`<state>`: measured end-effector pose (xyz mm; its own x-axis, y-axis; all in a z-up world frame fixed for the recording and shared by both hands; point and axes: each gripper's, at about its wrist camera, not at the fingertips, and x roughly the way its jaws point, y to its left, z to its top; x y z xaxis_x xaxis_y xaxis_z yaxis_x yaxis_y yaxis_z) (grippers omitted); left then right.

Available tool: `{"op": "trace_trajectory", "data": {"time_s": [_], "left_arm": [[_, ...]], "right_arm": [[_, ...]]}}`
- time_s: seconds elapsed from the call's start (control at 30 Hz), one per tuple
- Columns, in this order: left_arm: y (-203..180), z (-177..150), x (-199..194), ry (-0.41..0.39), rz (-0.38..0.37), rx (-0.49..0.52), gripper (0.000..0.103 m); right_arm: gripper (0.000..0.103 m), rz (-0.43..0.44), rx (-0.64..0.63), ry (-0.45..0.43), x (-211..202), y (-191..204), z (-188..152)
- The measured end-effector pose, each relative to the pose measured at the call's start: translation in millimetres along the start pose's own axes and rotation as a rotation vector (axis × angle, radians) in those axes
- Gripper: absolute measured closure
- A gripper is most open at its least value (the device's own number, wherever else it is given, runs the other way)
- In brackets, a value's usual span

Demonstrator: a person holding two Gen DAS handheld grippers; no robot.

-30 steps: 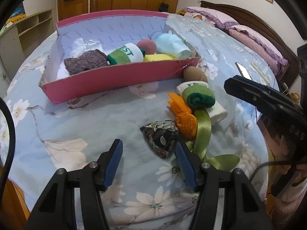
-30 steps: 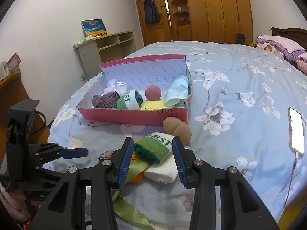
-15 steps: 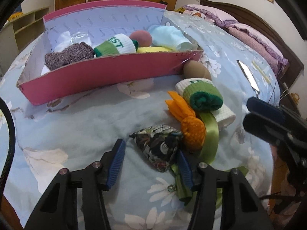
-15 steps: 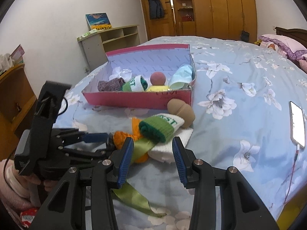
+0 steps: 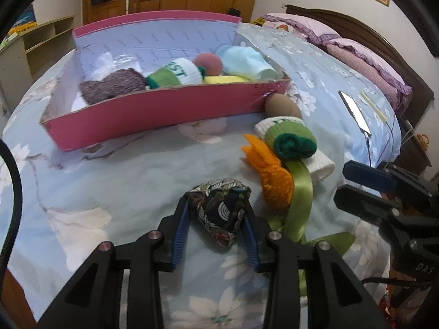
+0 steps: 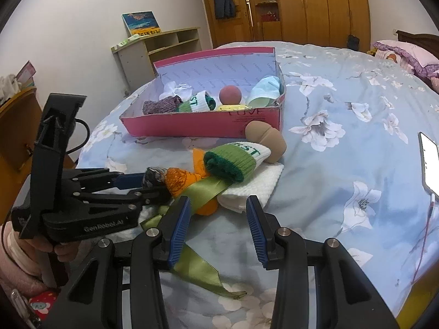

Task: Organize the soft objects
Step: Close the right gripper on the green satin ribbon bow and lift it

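My left gripper [image 5: 216,205] is shut on a dark patterned fabric pouch [image 5: 219,213] on the bed; the pouch also shows in the right wrist view [image 6: 154,176]. Beside it lie an orange knitted piece [image 5: 271,175], a green ribbon [image 5: 300,192], a rolled green-and-white sock [image 5: 292,137], a white cloth [image 6: 252,186] and a tan soft ball [image 5: 281,105]. A pink box [image 5: 153,115] behind holds several soft items. My right gripper [image 6: 218,211] is open and empty, just short of the white cloth.
A phone [image 6: 429,161] with a cable lies on the flowered bedspread at the right. Pillows [image 5: 365,54] and a headboard are at the far right. A shelf unit [image 6: 162,46] and wardrobes stand behind the bed.
My left gripper moved forward around the pouch and closed on it. My right gripper drew back a little and stayed open.
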<state>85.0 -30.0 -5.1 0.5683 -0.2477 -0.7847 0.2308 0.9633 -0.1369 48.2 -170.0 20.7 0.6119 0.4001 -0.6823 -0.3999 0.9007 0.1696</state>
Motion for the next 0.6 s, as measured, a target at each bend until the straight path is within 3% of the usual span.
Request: {"op": "trace_trajectory", "data": {"time_s": [0.6], "left_arm": [[28,-7,-30,-0.062,0.033,-0.07,0.065]], "right_arm": [[0.06,0.052,-0.057,0.115,21,31,-14]]}}
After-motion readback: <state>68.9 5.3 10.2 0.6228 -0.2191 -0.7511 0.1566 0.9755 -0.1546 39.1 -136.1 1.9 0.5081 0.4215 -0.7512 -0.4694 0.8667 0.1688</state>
